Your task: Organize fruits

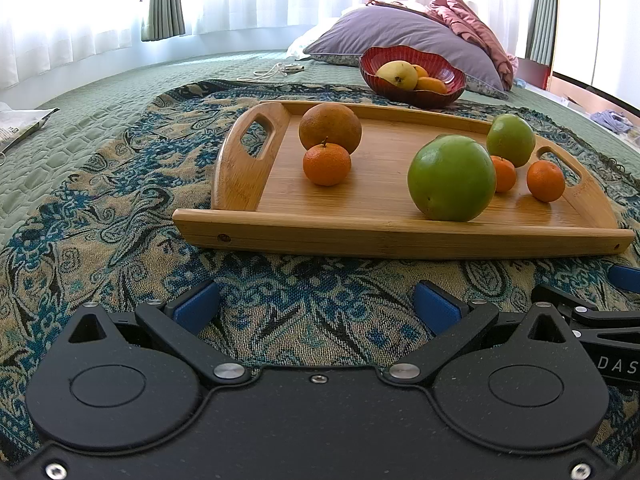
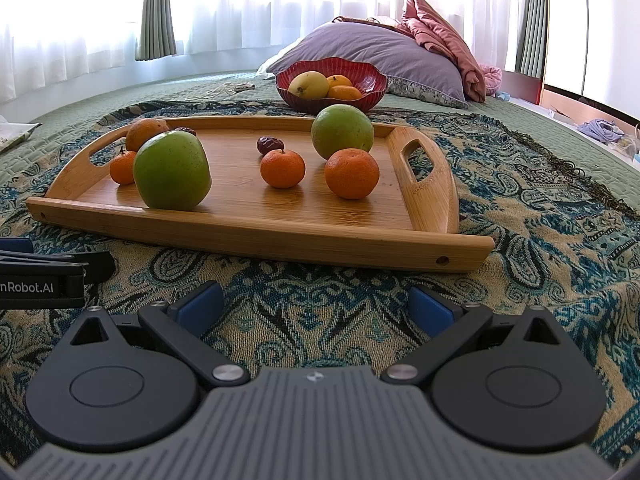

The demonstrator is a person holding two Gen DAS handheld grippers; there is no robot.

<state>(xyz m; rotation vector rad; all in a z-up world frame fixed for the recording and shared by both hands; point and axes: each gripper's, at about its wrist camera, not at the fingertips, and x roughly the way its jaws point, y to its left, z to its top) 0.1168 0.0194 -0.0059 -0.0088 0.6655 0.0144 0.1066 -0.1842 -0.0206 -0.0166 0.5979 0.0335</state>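
A green quilted bedspread [image 2: 120,92] is stretching under everything, with a woven paisley throw in blue and tan [image 2: 540,208] lying over its near part and a soft lilac pillow [image 2: 360,48] leaning at its far edge. On the throw a flat bamboo tray with cut-out handles [image 2: 280,232] is sitting, its smooth boards carrying the loose fruit. Near the tray's front edge a large glossy green apple [image 2: 172,170] is standing, and a second round green apple [image 2: 342,130] is resting toward the far right corner. A dull brownish orange [image 1: 330,126] is sitting by the left handle with a small bright mandarin [image 1: 327,163] touching its front. Two more pebbly mandarins [image 2: 282,168] [image 2: 351,173] are lying mid-tray and toward the right handle, and a wrinkled dark date [image 2: 270,145] is lying just behind the middle one. Beyond the tray's far edge a ribbed red bowl with a wavy rim [image 2: 366,84] is holding a yellow pear-shaped fruit [image 2: 308,85] and small oranges. The left gripper [image 1: 318,308] and the right gripper [image 2: 316,308] are both hovering over the throw before the tray's front edge, blue-padded jaws spread wide, gripping nothing.
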